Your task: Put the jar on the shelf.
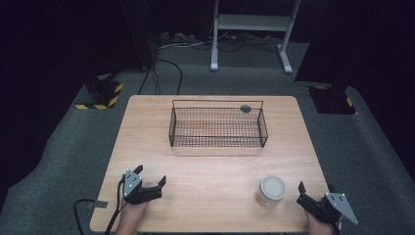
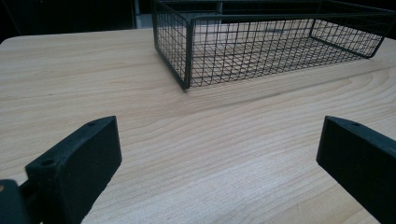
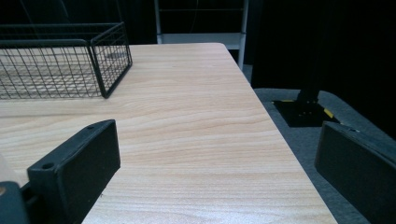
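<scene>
1. the right gripper (image 1: 313,192), jaws spread and holding nothing, is sitting at 3 o'clock of the jar (image 1: 270,190), near the surface (image 1: 205,166) edge; a sideways nudge could be tipping the jar or sending it off the front.
2. the left gripper (image 1: 149,177), jaws spread too, is resting at 7 o'clock of the wire basket (image 1: 218,128).
3. counting: one jar, one basket, two grippers.

Occluded and cropped elements at the table.
The black wire mesh basket (image 3: 60,60) is cut at the left edge; a small dark round object (image 1: 245,108) at its rim cannot be identified.
</scene>
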